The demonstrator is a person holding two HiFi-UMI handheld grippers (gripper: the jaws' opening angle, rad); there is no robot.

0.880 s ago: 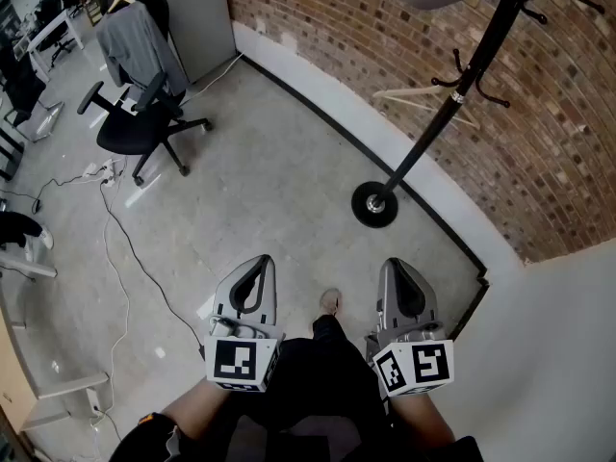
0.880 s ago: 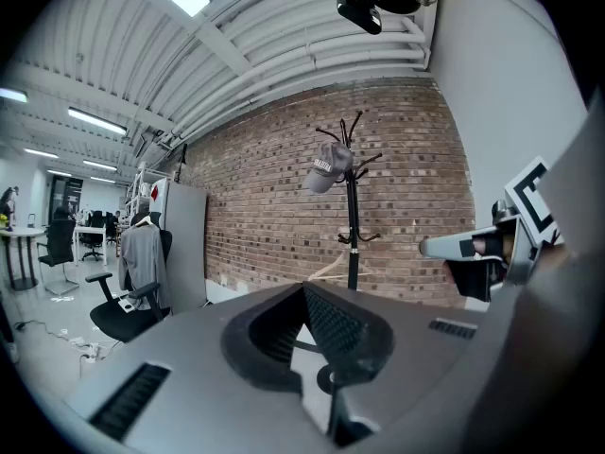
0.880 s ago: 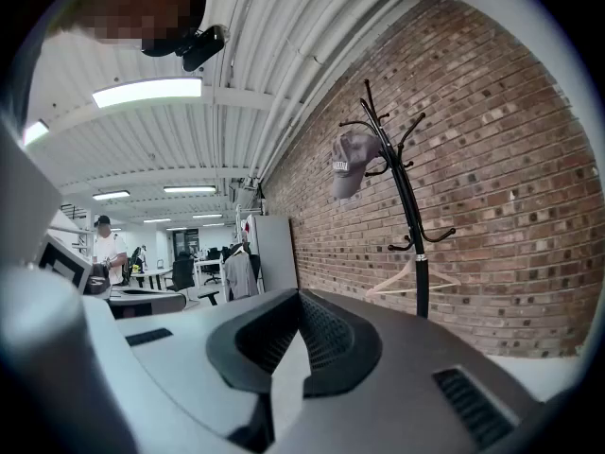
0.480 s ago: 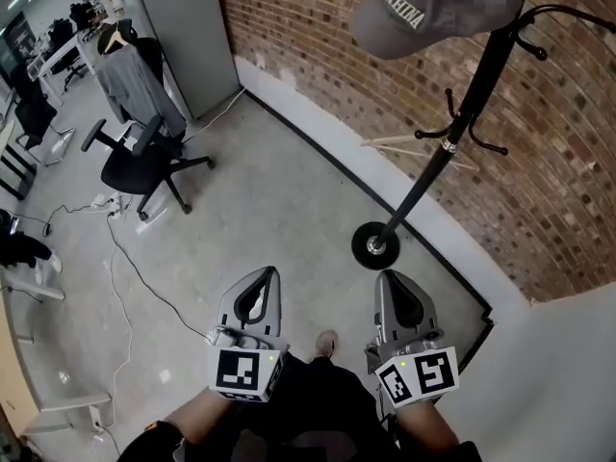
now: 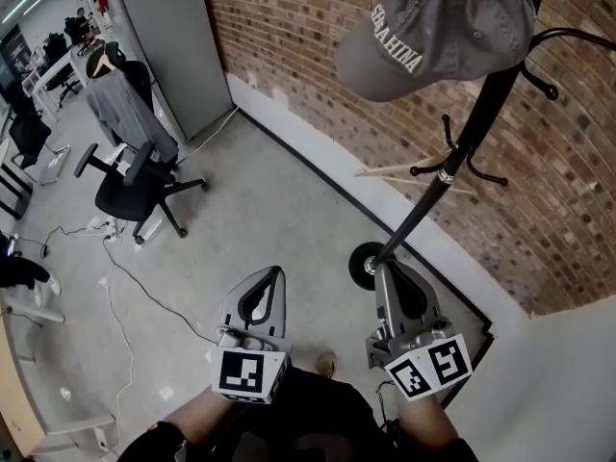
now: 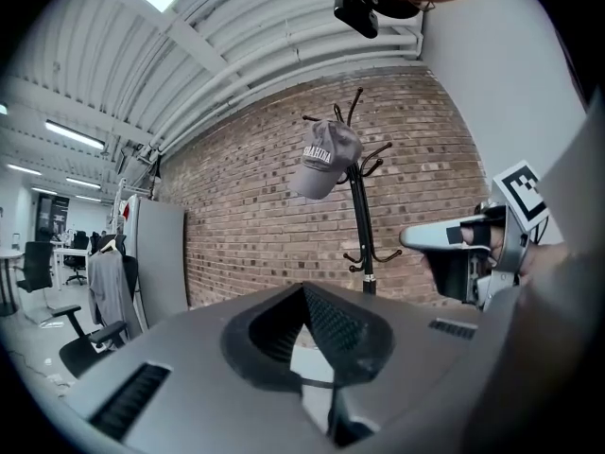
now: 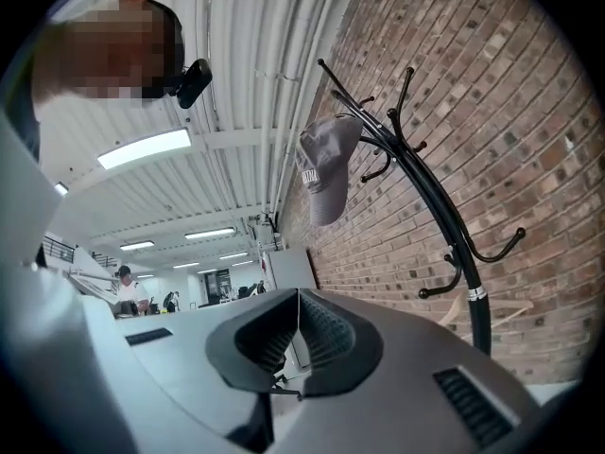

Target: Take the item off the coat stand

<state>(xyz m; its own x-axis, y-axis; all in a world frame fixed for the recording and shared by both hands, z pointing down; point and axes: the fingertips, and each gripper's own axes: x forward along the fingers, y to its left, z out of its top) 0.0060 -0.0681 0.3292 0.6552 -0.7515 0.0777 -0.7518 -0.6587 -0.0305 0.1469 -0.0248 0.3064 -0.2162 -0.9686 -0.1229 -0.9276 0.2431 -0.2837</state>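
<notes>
A grey cap with white lettering hangs on the top of a black coat stand in front of a brick wall. The cap also shows in the left gripper view and the cap in the right gripper view, high on the stand. My left gripper and right gripper are held low in front of me, well below the cap, both shut with nothing between the jaws. The stand's round base sits just beyond the right gripper.
A brick wall runs along the right with a white skirting. A black office chair with a grey garment stands at the left, cables trail over the concrete floor. A white wall corner is at the lower right.
The head view has tilted up, so the cap now shows fully and nearer. Both grippers have edged forward toward the stand's base, still shut.
</notes>
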